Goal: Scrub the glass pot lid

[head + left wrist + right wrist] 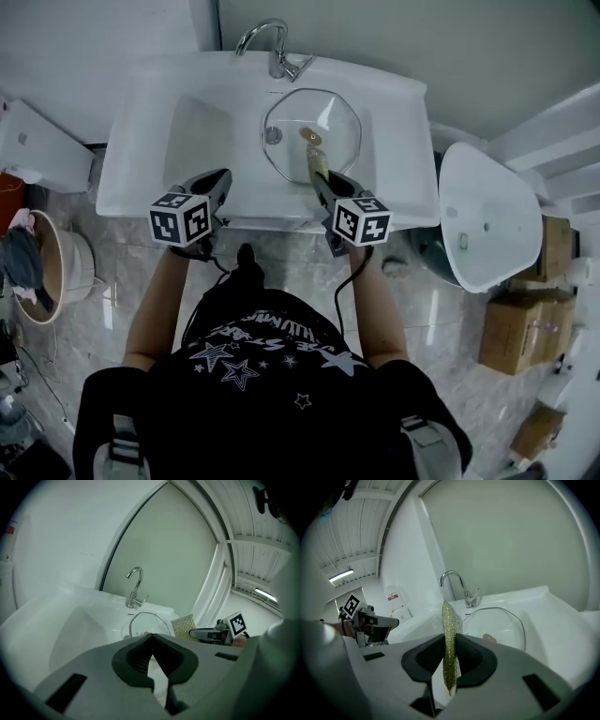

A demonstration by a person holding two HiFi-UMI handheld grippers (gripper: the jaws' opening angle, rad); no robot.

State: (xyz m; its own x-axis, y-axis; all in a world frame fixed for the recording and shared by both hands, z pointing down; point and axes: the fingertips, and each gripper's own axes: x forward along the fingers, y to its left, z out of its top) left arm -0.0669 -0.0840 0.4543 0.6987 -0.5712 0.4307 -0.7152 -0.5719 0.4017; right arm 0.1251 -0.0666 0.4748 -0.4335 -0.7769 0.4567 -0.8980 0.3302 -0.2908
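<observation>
The glass pot lid (330, 114) lies in the white sink basin (192, 127), its brownish knob (308, 135) near the middle. It also shows as the lid (146, 622) and the lid (504, 619) in the two gripper views. My right gripper (322, 178) hovers over the lid's near edge, shut on a gold-green scouring pad (316, 159) that stands upright between its jaws as the pad (449, 634). My left gripper (222, 179) is over the sink's front rim, left of the lid, with its jaws shut on nothing (152, 639).
A chrome faucet (273, 47) stands behind the basin, and the drain (273, 135) is beside the lid. A white toilet (487, 216) and cardboard boxes (517, 330) stand to the right. A tub with cloths (37, 267) sits on the floor at left.
</observation>
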